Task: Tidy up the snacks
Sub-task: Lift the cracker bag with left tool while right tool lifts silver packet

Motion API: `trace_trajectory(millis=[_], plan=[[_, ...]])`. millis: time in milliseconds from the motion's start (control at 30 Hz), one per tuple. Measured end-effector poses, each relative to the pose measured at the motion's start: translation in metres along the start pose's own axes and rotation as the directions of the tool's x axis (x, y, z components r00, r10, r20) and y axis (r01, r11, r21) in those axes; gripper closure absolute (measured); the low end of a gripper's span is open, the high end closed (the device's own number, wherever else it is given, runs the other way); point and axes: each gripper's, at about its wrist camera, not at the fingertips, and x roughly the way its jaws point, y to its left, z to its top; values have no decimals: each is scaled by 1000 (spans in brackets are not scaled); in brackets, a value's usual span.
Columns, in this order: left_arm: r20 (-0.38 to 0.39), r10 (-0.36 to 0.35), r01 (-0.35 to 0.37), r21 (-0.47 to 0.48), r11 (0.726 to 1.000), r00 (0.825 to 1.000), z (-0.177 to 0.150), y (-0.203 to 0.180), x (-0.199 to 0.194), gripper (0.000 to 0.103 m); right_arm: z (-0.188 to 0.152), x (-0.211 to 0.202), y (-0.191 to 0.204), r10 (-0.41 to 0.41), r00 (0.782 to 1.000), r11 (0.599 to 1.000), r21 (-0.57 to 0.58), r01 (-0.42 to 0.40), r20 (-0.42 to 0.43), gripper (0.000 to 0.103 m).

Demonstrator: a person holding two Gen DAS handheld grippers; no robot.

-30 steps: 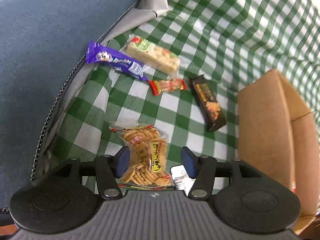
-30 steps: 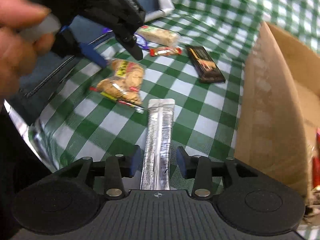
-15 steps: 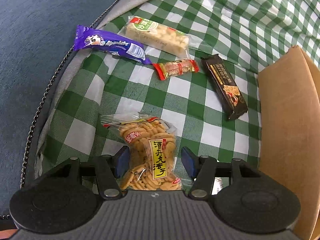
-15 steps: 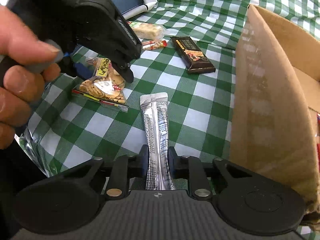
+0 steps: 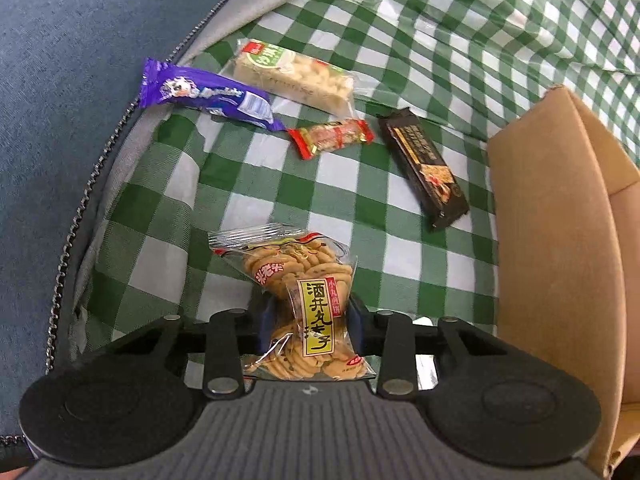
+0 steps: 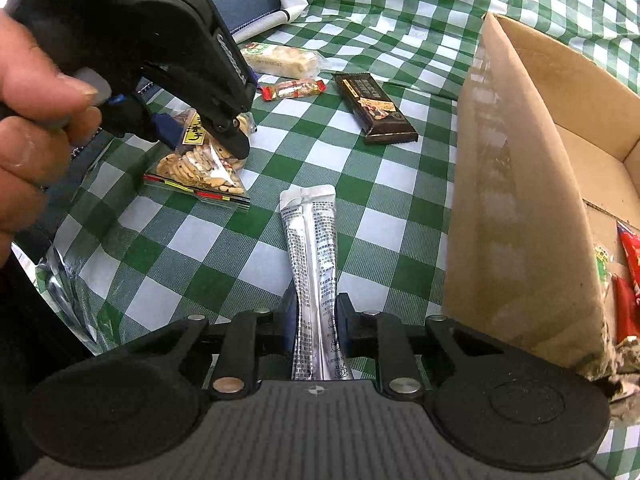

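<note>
A clear bag of small crackers (image 5: 304, 268) with a yellow label lies on the green checked cloth (image 5: 400, 256). My left gripper (image 5: 311, 316) straddles its near half; the jaws are closing and the blue pads pinch the bag's sides. In the right wrist view the same gripper (image 6: 200, 136), held by a hand (image 6: 36, 120), sits over the cracker bag (image 6: 200, 164). My right gripper (image 6: 316, 316) is shut on the near end of a silver stick packet (image 6: 310, 232) that lies flat on the cloth.
A purple wrapper (image 5: 208, 96), a pale rice bar (image 5: 296, 76), a small red candy (image 5: 332, 138) and a dark chocolate bar (image 5: 424, 164) lie farther off. An open cardboard box (image 6: 516, 200) with red packets (image 6: 628, 280) inside stands right. A blue zippered bag (image 5: 80, 60) borders the left.
The left jaws have narrowed from wide apart to pinching the cracker bag. The right jaws closed onto the silver packet a second ago and have held it since.
</note>
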Motion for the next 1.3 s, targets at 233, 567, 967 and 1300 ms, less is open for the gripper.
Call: trace_trajectory(millis=[233, 567, 967, 1300], plan=[[-35, 2, -1, 25, 1000, 999, -3, -3, 6, 60, -1, 5, -1, 20, 999, 1000, 23, -19, -34, 77], [-36, 22, -20, 48, 999, 999, -2, -5, 10, 60, -1, 4, 1, 3, 1000, 1000, 0, -3, -20, 82], [89, -16, 15, 12, 1000, 996, 0, -2, -15, 64, 7, -26, -4, -21, 993, 1000, 9, 20, 114, 84], [195, -68, 69, -2, 998, 979, -1, -4, -42, 64, 11, -48, -5, -36, 977, 999, 12, 34, 209, 84]])
